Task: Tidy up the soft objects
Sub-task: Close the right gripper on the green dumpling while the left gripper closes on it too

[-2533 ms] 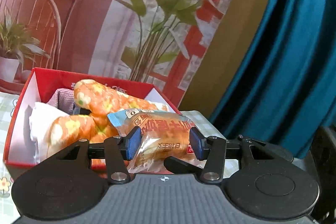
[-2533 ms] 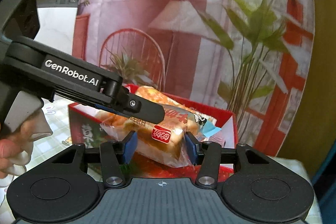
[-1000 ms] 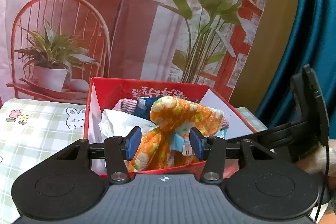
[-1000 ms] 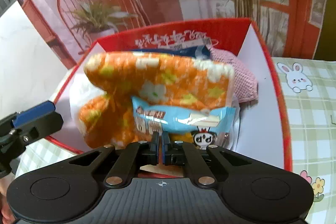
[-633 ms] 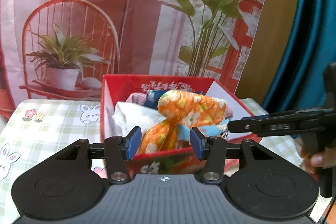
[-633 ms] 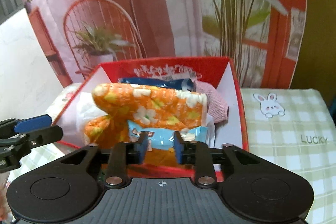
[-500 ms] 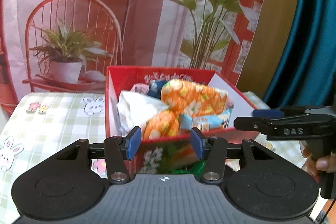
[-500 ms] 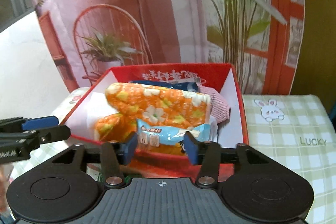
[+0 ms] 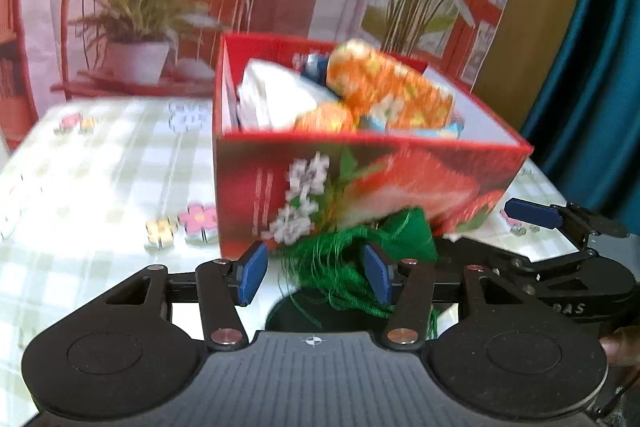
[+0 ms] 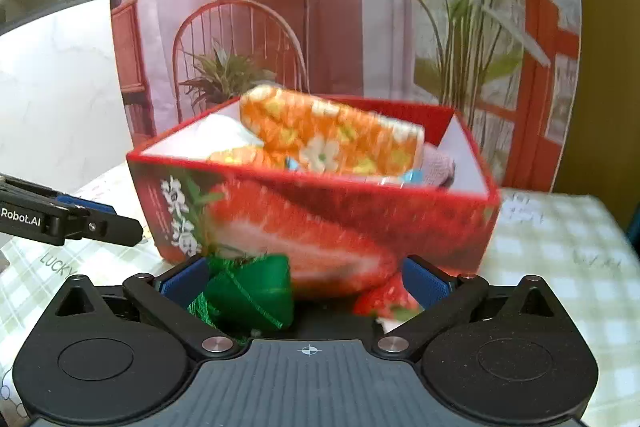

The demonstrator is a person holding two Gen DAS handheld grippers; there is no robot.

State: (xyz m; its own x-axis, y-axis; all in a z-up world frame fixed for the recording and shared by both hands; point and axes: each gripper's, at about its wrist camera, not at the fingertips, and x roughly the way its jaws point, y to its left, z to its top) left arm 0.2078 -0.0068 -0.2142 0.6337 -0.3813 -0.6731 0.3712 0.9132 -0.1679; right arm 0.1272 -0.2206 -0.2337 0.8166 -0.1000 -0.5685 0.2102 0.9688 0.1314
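From your left wrist camera, your left gripper [image 9: 314, 277] has its fingers wide apart and holds nothing. A green tasselled toy [image 9: 360, 259] lies on the checked tablecloth [image 9: 100, 167] between the blue pads, just in front of the red box [image 9: 360, 179]. You cannot tell if the pads touch it. The box is full. You can count one orange flowered cloth roll [image 9: 384, 95], one white cloth [image 9: 276, 99] and one blue snack packet [image 9: 400, 127] that barely peeks out. Only this view shows your right gripper [image 9: 532, 213] from the side, low on the right, with a bit of your hand behind it.

From your right wrist camera, your right gripper [image 10: 304, 283] is open very wide and empty too. The green toy [image 10: 248, 291] sits near its left pad. Only here do you see one pink knitted thing [image 10: 438, 167] in the box [image 10: 320, 219], and your left gripper's tip [image 10: 100, 223] at the left edge. The picture is blurry.
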